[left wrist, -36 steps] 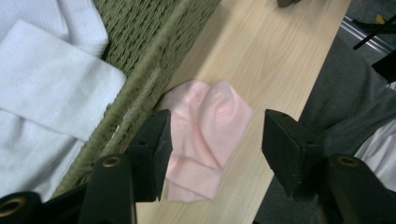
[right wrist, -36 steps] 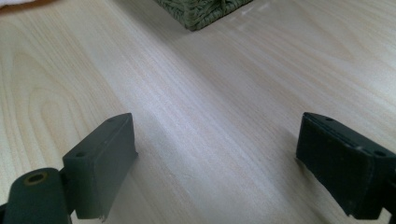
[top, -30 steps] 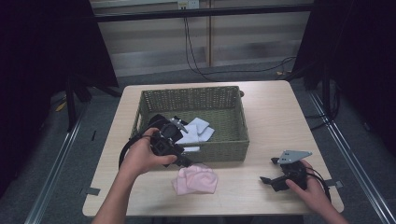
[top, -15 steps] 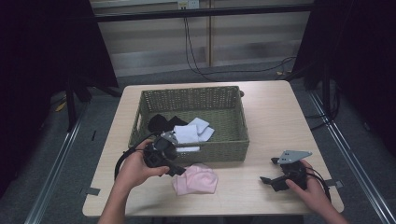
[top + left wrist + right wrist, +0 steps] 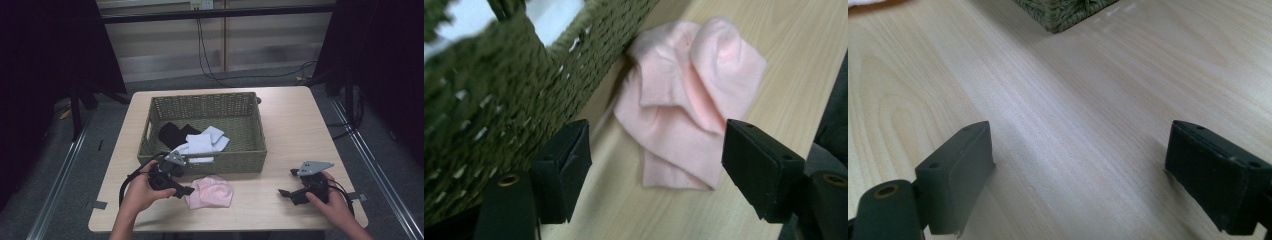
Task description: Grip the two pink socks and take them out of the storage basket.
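A folded pink cloth (image 5: 211, 191) (image 5: 684, 105) lies on the wooden table just in front of the green wicker basket (image 5: 205, 162) (image 5: 489, 95). My left gripper (image 5: 186, 190) (image 5: 656, 172) is low beside the basket's front wall, pointing at the cloth. Its jaws have just been opening and stand open, with the cloth's near edge just beyond their tips and nothing pressed. My right gripper (image 5: 284, 193) (image 5: 1078, 175) rests open on bare table at the front right, nothing between its fingers. Black (image 5: 172, 133) and white cloths (image 5: 202, 143) lie in the basket.
The wicker basket's corner (image 5: 1068, 12) shows far off in the right gripper view. The table's front edge (image 5: 225, 226) runs close below both hands. Cables (image 5: 210, 55) hang behind the table.
My left gripper has come down from the basket's front rim to the table beside the pink cloth, and its jaws have spread. The right gripper has stayed put.
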A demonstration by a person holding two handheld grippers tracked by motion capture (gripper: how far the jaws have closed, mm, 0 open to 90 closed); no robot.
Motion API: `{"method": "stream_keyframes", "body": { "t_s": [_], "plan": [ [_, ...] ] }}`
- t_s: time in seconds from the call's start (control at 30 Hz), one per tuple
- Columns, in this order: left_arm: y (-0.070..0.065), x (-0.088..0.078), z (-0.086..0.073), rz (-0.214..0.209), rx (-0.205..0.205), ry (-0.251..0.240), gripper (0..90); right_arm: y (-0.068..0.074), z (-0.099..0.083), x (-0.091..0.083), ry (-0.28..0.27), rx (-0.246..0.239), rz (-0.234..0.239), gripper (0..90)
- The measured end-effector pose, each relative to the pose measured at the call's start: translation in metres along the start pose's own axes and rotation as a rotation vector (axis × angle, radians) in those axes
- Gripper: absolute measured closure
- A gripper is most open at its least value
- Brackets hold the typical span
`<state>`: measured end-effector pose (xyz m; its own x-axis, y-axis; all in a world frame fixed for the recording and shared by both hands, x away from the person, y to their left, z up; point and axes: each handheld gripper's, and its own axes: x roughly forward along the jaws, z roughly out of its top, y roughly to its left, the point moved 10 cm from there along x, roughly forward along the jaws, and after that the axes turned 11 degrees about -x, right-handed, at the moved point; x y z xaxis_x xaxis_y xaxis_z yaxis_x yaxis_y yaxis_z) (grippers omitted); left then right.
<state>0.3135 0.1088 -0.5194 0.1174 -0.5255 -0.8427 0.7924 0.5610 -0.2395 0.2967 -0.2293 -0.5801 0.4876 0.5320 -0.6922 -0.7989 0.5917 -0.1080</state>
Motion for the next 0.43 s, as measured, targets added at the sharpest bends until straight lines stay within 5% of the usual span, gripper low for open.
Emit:
{"method": "stream_keyframes", "body": {
  "t_s": [0.43],
  "plan": [
    [-0.0031, -0.0013, -0.007, -0.018, 0.006, -0.045, 25.6, 0.0, 0.0, 0.0, 0.0, 0.0, 0.0, 11.1]
  ]
}}
